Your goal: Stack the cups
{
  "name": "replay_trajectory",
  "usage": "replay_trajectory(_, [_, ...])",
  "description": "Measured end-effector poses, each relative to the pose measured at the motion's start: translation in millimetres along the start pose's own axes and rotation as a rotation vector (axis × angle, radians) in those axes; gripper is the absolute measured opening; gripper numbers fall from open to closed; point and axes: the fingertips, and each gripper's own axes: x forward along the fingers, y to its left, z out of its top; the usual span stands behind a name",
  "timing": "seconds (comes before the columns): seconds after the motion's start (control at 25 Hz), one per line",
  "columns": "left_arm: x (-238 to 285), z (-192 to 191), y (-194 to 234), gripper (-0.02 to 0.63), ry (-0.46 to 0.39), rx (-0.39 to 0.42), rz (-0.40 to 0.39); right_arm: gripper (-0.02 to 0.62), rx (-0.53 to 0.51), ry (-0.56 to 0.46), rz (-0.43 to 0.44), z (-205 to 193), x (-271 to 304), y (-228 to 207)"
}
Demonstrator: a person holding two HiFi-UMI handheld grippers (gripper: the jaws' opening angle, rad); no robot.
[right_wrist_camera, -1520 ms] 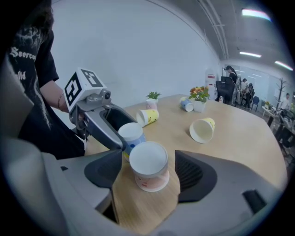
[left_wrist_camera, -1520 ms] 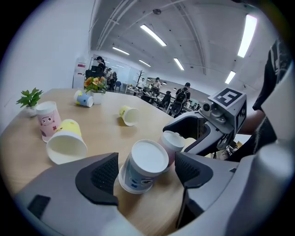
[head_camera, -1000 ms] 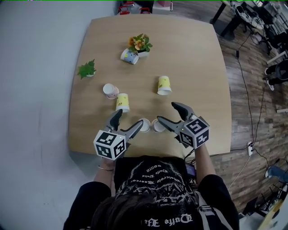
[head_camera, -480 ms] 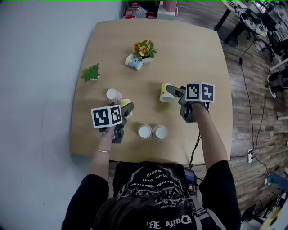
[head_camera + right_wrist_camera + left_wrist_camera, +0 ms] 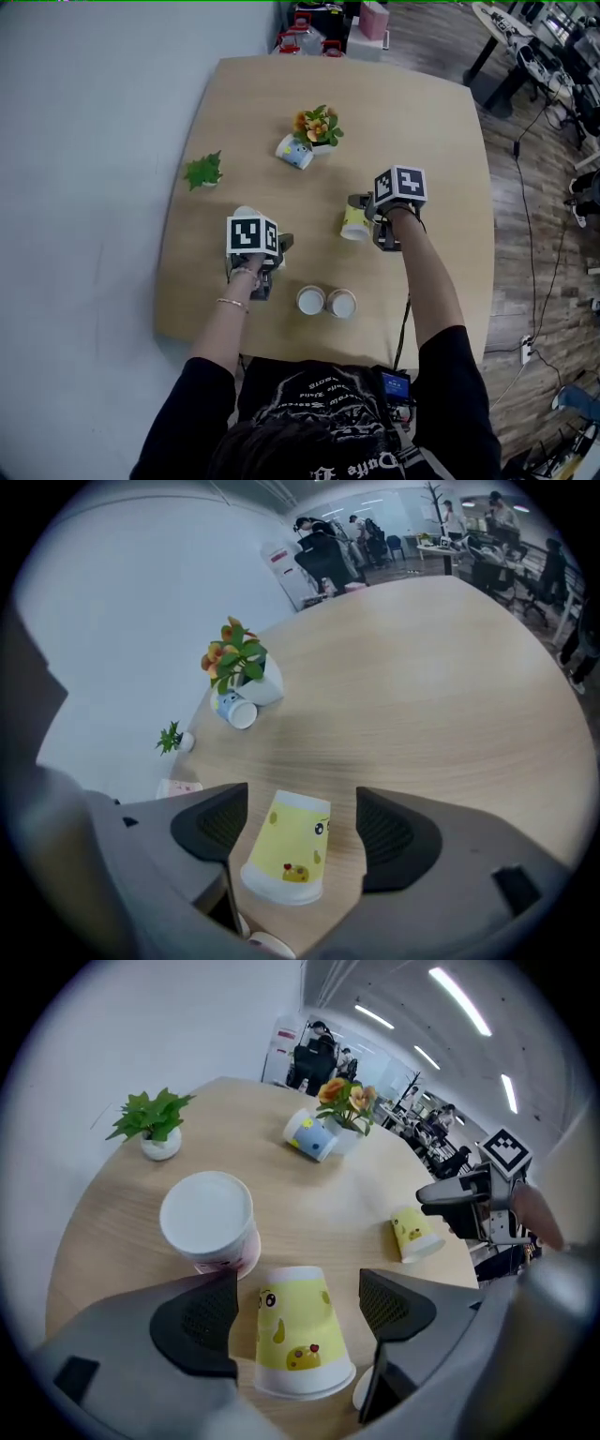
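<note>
Setting: open-plan office. Evidence: long ceiling strip lights (image 5: 459, 1002); desks (image 5: 502, 56), office chairs (image 5: 551, 572) in background; people at workstations (image 5: 439, 1119); wood-plank floor (image 5: 553, 281) with power strip (image 5: 528, 346); rounded light-wood bench (image 5: 412, 122).

head view: overhead, steeply down | gripper views: low, near tabletop (image 5: 319, 1204) | shared: flowerpot (image 5: 319, 131)

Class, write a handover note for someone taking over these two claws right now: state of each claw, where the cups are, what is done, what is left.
Left claw: open, astride an upside-down yellow cup, not gripping it. A pink cup stands beside it.
Right claw: open, astride the second yellow cup.
White cups: side by side near the table's front edge.
Blue cup: on its side by the flowers.
Done: nothing stacked.
Left: all the stacking.
</note>
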Motion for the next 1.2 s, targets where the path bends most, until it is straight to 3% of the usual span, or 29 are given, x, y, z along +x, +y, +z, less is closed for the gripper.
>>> replay_trajectory(0.28, [23.2,-13.8,6.7,0.417,0.131,0.044,0.024,0.374,-0.022,0.101,-0.051,-5.0,33.5,-4.4])
replay_trajectory(0.36, [28.2,-16.9,8.8,0.374,0.155,0.058,0.045,0.371,-0.04,0.134,-0.076,-8.3,38.4,-10.1])
replay_trajectory(0.44, [29.5,-17.1,12.3,0.313,0.162,0.072,0.068,0.307,-0.037,0.147,-0.081,-7.5,39.1,-14.1])
replay_trajectory(0.64, [27.9,-14.6,15.8,0.301,0.13,0.033,0.048,0.298,-0.054,0.129,-0.013,-4.7,32.1,-8.6])
replay_trajectory(0.8, [19.8,-5.5,7.0,0.298,0.013,0.053,-0.017,0.298,-0.122,0.049,0.038,3.6,21.2,4.1])
replay_trajectory(1.0, [-0.4,12.2,-16.7,0.298,-0.191,0.143,-0.128,0.296,-0.244,-0.071,0.079,7.8,-1.9,16.9])
replay_trajectory(1.2, [-31.2,18.7,-39.7,0.298,-0.377,0.155,-0.243,0.298,-0.344,-0.273,0.164,12.3,-36.8,40.9])
